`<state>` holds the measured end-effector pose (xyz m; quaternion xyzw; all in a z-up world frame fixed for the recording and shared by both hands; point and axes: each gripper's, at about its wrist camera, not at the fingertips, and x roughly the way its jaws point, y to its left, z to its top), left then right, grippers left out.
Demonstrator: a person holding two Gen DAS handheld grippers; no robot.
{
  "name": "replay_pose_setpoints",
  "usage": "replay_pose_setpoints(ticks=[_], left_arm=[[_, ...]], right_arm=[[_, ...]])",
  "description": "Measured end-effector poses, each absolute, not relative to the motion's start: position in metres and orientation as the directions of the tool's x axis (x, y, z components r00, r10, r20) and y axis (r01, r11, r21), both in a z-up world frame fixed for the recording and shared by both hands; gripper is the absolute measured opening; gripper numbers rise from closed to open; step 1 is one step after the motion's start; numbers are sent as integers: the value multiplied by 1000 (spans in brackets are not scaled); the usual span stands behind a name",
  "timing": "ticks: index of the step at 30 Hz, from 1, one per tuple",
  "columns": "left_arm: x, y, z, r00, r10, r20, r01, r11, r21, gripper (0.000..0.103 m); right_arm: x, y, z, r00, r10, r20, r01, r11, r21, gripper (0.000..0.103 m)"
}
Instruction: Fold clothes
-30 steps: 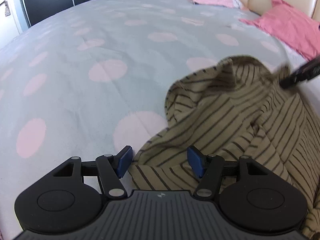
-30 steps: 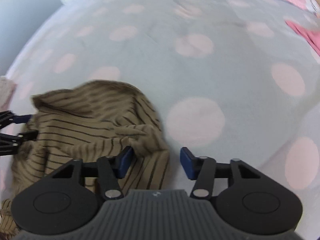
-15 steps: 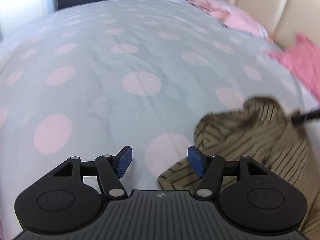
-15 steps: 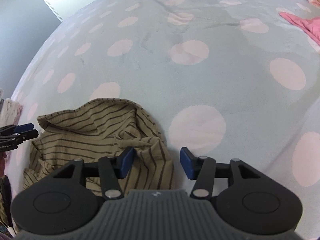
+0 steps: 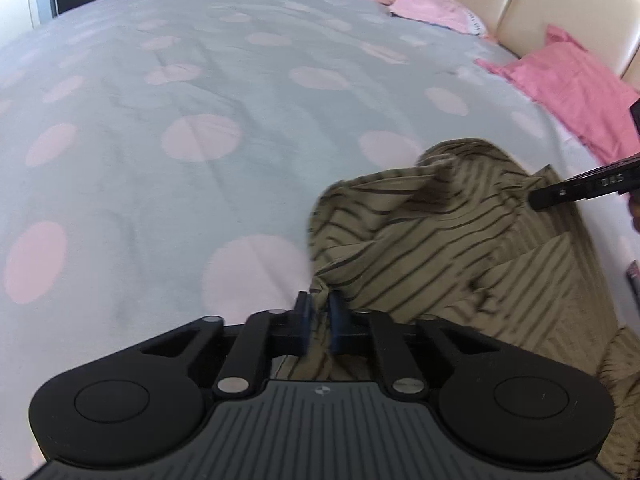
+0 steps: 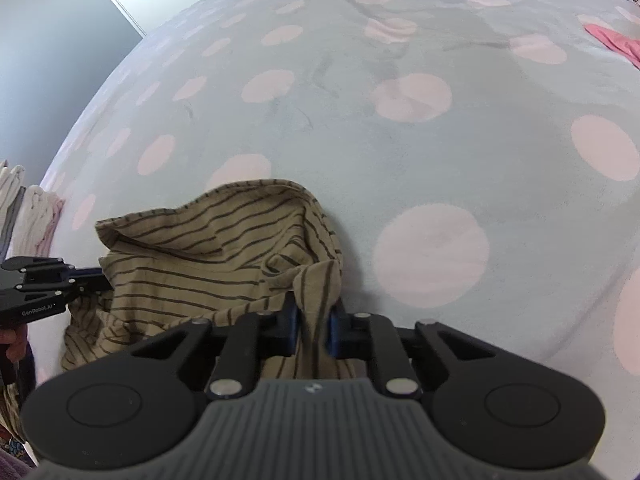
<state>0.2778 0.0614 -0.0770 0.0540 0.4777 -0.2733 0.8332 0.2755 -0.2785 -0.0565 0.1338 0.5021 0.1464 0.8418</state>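
Observation:
A tan garment with dark stripes lies crumpled on the bed at its near edge. My left gripper is shut on a fold at the garment's left edge, and cloth bunches between its blue pads. In the right wrist view the same garment spreads to the left. My right gripper is closing, and its pads pinch a raised fold of the striped cloth. Each gripper shows in the other's view: the right one at the garment's far right, the left one at its left edge.
The grey bedspread with pink dots stretches far ahead. Pink pillows and pink cloth lie by the cream headboard. A stack of pale folded clothes sits at the bed's left edge.
Both grippers stood open over the garment and have now closed on folds of it. The cloth between the two grips has bunched up a little.

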Motion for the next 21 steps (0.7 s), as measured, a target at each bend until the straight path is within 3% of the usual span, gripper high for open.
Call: replay_pose_setpoints(ticks=[9, 21], left_arm=[[245, 76, -10, 441, -486, -755, 536, 817, -213, 2], [121, 115, 63, 449, -632, -632, 646, 718, -259, 0]], right_arm=[[244, -273, 1, 508, 474, -719, -265, 880, 394, 13], [125, -291, 74, 522, 655, -547, -542, 750, 380, 13]])
